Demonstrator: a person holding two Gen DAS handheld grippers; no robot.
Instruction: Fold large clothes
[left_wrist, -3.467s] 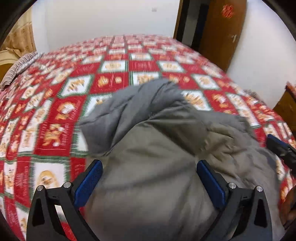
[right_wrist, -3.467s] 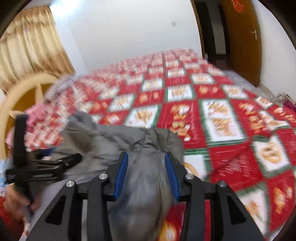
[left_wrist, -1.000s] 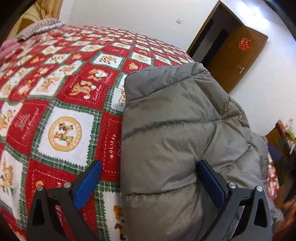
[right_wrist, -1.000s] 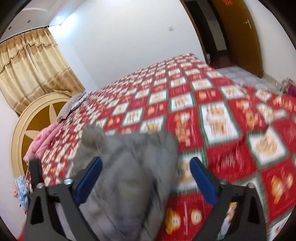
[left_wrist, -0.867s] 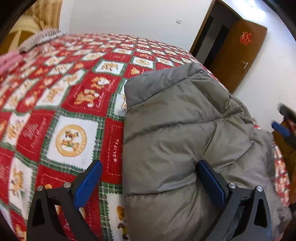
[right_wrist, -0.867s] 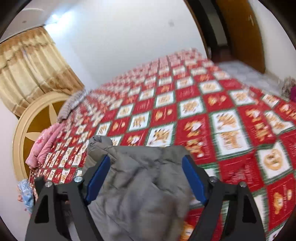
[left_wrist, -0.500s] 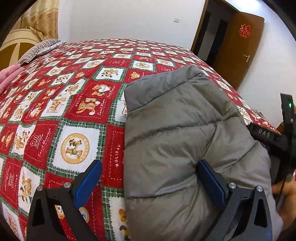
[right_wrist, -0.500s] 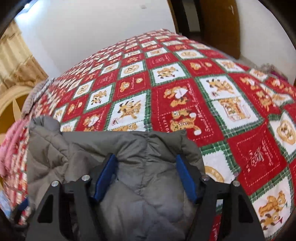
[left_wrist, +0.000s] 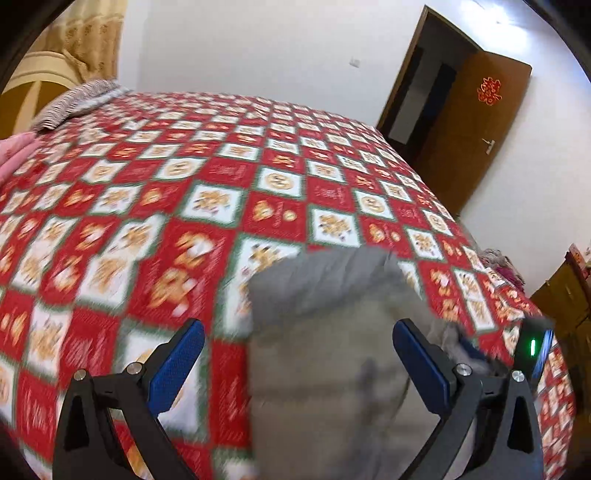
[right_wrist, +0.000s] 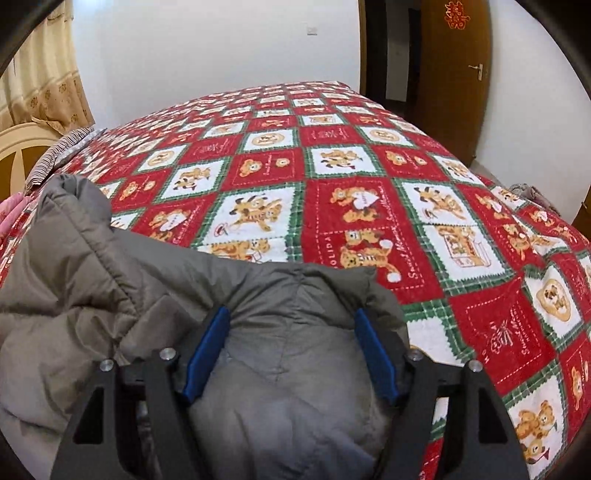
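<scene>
The jacket (right_wrist: 122, 280) was grey, puffy and quilted, with stitched seams and soft creases, and lay bundled at the near edge of the bed (right_wrist: 369, 155). The right gripper (right_wrist: 291, 350) had its blue-padded fingers partly closed, pressing into a bulge of jacket on both sides. The left gripper (left_wrist: 295, 369) stood wide, holding nothing, the blurred jacket (left_wrist: 332, 332) beneath it. The bed wore a red, white and green checked quilt (left_wrist: 221, 177) printed with bears. Beyond were white walls, a brown door (left_wrist: 476, 122), a beige curtain (right_wrist: 40, 74) and a striped pillow (left_wrist: 74, 103).
</scene>
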